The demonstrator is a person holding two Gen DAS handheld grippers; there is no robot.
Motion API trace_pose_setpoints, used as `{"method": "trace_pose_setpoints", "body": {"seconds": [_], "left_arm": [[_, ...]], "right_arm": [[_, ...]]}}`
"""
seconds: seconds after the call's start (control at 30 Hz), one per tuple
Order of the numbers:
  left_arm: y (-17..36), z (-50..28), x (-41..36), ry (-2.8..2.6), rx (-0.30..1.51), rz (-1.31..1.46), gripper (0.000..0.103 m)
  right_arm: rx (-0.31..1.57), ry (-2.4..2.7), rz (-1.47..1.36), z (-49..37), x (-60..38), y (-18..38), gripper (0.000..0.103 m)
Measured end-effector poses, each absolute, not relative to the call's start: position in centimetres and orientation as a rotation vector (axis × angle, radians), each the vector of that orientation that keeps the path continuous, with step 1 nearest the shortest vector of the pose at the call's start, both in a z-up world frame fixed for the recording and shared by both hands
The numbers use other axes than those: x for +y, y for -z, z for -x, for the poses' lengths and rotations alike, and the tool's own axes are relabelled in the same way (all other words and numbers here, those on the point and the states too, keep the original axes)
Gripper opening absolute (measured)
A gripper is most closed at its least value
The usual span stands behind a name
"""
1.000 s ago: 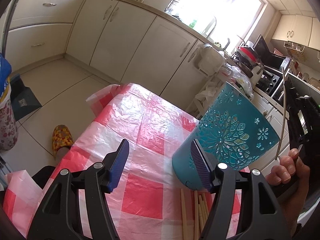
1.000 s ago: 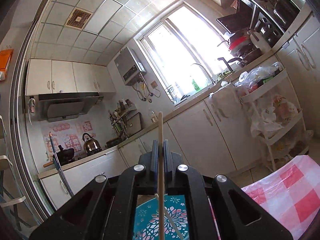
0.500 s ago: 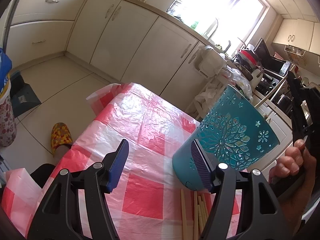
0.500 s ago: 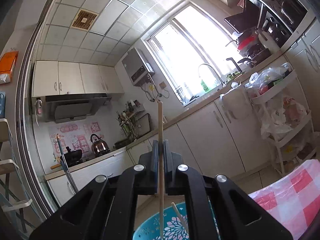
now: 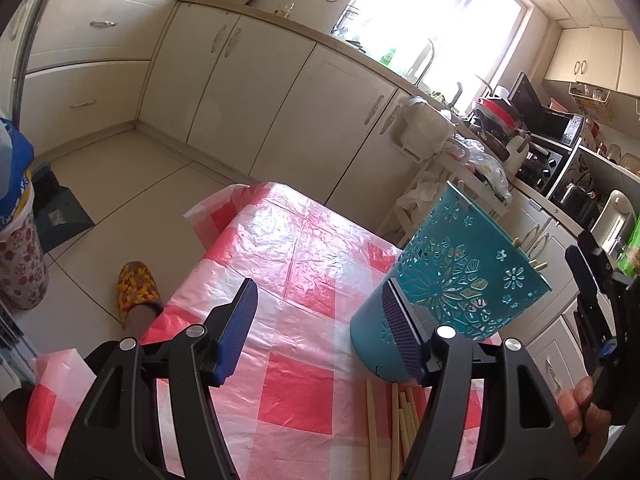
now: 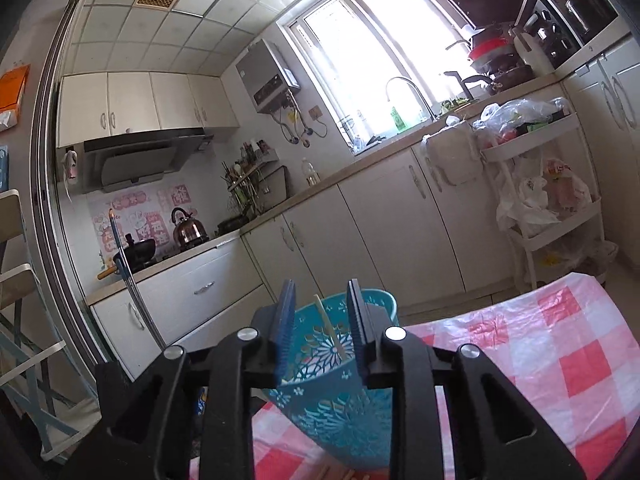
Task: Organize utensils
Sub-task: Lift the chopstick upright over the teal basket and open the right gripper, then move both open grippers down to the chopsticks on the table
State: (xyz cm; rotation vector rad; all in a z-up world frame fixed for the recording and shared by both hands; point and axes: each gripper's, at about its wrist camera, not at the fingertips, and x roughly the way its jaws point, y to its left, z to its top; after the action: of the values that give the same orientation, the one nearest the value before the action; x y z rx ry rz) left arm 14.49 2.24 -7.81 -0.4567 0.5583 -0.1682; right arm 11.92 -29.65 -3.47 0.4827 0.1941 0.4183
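Observation:
A teal cut-out utensil holder (image 5: 452, 288) stands on the red-and-white checked tablecloth (image 5: 288, 264). Chopstick tips (image 5: 538, 267) poke out of its rim. My left gripper (image 5: 320, 332) is open and empty, its right finger just in front of the holder's base. Several loose wooden chopsticks (image 5: 396, 428) lie on the cloth below the holder. My right gripper (image 6: 320, 316) is open and empty above the holder (image 6: 340, 392); a chopstick (image 6: 330, 326) leans inside it. The right gripper also shows in the left wrist view (image 5: 592, 296), at the far right.
White kitchen cabinets (image 5: 248, 76) and the counter run behind the table. A white rolling rack with bags (image 6: 548, 200) stands past the table's far end. A slippered foot (image 5: 136, 292) is on the floor left of the table. A folding chair (image 6: 24, 312) is at the left.
My right gripper was shut on a chopstick held upright; it has opened and the chopstick now rests inside the holder. My left gripper has stayed open in place.

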Motion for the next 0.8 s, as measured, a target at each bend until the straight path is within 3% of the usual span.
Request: {"method": "trace_pose_setpoints", "body": {"seconds": [0.53, 0.8], "left_arm": [[2.8, -9.5, 0.4, 0.141, 0.511, 0.281, 0.075], [2.1, -7.7, -0.1, 0.135, 0.527, 0.239, 0.081]], "right_arm": [[0.397, -0.37, -0.368, -2.3, -28.3, 4.9, 0.064], [0.491, -0.301, -0.267, -0.3, -27.1, 6.4, 0.07]]}}
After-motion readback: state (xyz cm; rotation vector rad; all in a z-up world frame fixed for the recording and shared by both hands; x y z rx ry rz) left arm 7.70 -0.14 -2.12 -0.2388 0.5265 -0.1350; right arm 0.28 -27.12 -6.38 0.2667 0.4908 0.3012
